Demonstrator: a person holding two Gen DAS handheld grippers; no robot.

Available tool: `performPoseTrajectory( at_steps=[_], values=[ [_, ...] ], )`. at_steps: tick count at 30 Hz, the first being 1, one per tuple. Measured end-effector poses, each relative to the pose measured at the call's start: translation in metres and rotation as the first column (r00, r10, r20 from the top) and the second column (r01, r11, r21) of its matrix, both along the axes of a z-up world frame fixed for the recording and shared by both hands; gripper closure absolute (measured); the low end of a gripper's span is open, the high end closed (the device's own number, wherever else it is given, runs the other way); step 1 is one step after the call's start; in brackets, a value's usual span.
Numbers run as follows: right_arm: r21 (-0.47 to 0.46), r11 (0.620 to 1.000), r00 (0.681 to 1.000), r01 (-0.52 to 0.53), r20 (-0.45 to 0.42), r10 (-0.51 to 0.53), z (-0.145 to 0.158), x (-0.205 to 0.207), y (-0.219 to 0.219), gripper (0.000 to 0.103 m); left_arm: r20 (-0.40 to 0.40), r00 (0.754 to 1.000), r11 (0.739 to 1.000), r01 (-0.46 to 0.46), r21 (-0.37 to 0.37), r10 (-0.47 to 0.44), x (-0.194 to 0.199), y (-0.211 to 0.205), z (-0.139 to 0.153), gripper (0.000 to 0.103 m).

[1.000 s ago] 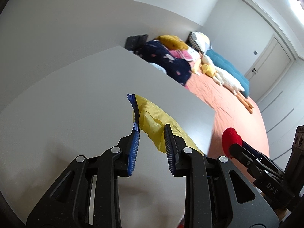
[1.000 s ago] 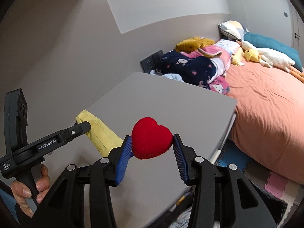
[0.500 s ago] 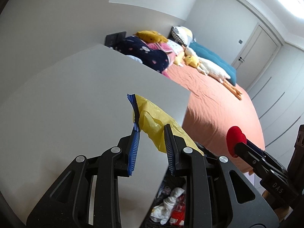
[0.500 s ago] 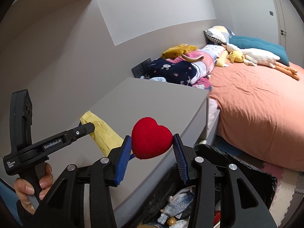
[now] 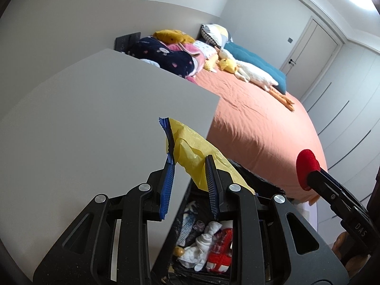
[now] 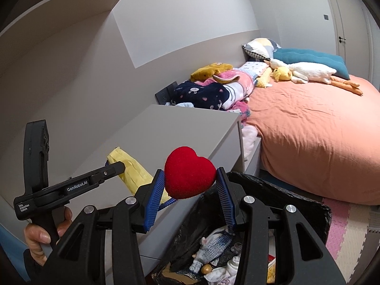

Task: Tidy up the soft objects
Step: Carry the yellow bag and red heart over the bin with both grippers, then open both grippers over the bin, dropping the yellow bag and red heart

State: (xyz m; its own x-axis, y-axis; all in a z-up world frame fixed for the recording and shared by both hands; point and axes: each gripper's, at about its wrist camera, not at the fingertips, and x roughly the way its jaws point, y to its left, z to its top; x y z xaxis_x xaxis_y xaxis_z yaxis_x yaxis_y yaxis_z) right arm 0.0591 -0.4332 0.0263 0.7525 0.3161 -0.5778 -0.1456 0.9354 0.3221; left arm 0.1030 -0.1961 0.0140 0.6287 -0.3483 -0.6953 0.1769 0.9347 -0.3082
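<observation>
Right gripper clenched on red plush heart, lower centre of frame, above open black bag. Left gripper grasping yellow cloth, centre frame, at grey table edge. Orange bed right.

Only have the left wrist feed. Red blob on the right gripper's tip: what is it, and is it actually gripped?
Observer: A red plush heart, pinched between both pads of the right gripper.
Operator: Over the bin?
Observer: Roughly at its near edge. The black bin's rim curves round to the right, below the heart.
Operator: My yellow cloth?
Observer: Side on, the yellow cloth sticks out both ahead of and behind the left gripper tip.
</observation>
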Motion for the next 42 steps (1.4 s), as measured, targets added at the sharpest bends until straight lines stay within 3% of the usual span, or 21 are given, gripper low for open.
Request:
performPoseTrajectory(
  at_steps=[25,34,42],
  values=[
    [-0.005,0.983,0.983,0.185,-0.014,-0.185,-0.025,-0.053,-0.077,0.057,-0.026,0.982,0.982,0.187,0.031,-0.186,-0.02,-0.083,-0.024,0.076],
    [-0.016,0.968,0.968,0.251,-0.011,-0.252,-0.028,-0.071,-0.102,0.057,-0.022,0.956,0.952,0.292,0.097,-0.291,-0.033,-0.119,-0.029,0.076],
    [-0.027,0.962,0.962,0.272,-0.03,-0.273,-0.037,-0.074,-0.111,0.057,-0.04,0.923,0.908,0.383,0.167,-0.382,-0.044,-0.141,-0.043,0.076]
  ],
)
